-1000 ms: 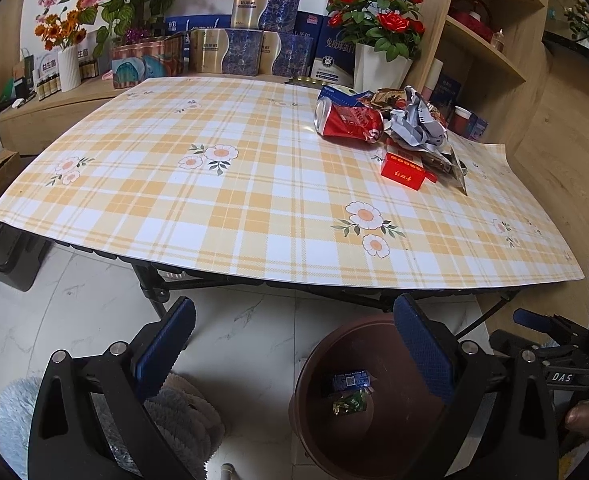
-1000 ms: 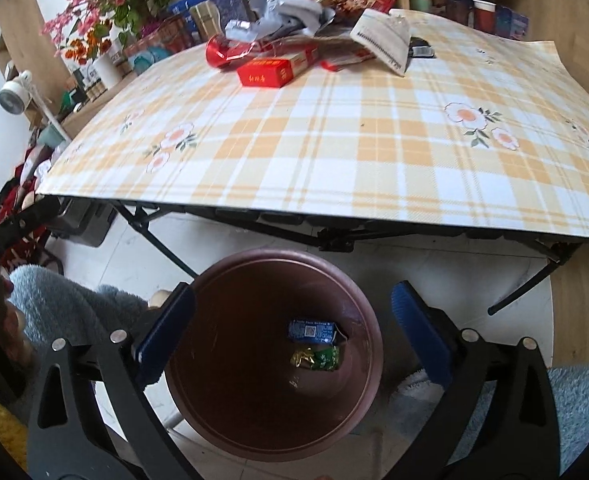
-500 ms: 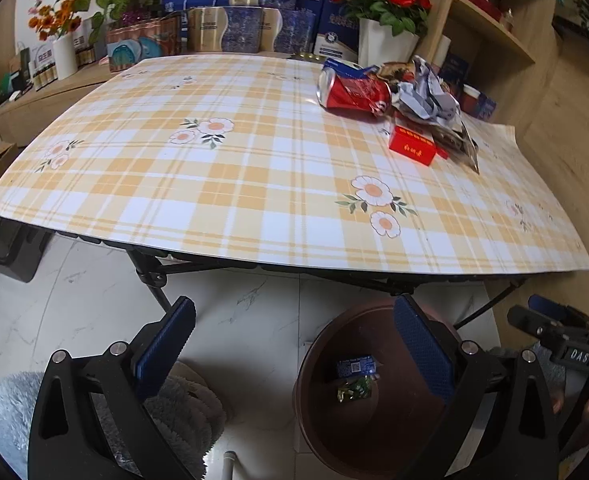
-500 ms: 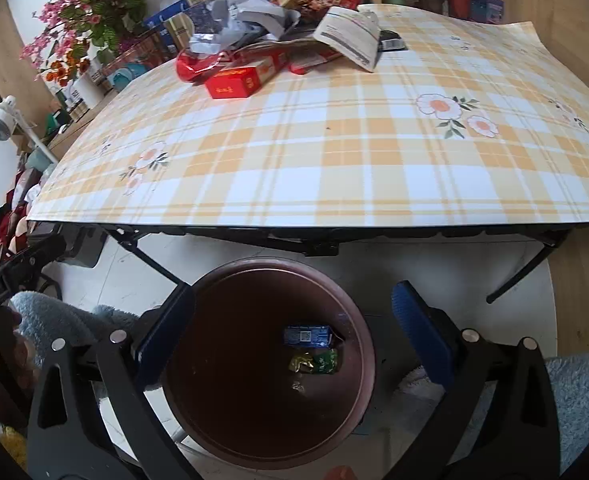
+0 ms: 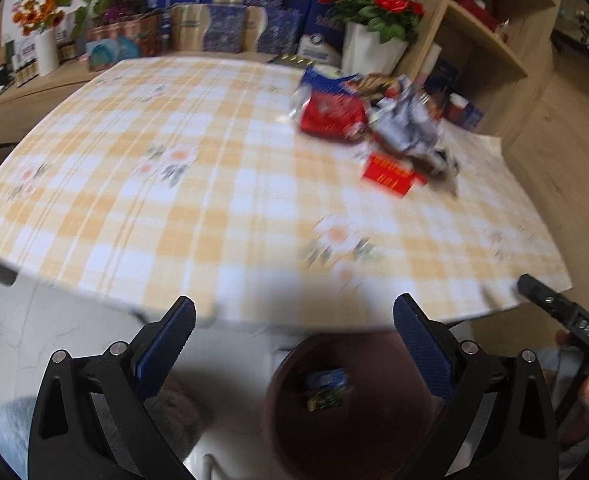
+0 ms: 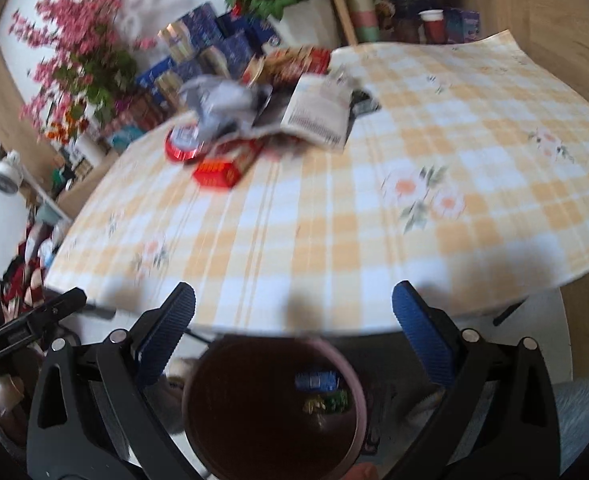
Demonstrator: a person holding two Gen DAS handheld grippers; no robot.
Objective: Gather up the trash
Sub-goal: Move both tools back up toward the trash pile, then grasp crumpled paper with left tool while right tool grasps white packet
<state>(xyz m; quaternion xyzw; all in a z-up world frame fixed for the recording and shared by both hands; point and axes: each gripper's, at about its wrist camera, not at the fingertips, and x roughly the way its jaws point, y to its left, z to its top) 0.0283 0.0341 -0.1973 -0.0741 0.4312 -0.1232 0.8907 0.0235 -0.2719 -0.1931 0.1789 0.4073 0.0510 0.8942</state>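
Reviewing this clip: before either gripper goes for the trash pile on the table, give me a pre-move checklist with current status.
1. Left gripper open and empty: ok.
2. Right gripper open and empty: ok.
3. Brown bin under the table edge, with room left: ok.
4. Trash pile in view, nothing blocking the way to it: ok.
5. Red box at the pile's near edge, lying apart enough to grasp: ok.
6. Picture sharp enough to aim: not ok, motion blur.

Brown bin (image 6: 198, 420) (2 wrappers (image 6: 321, 392) inside)
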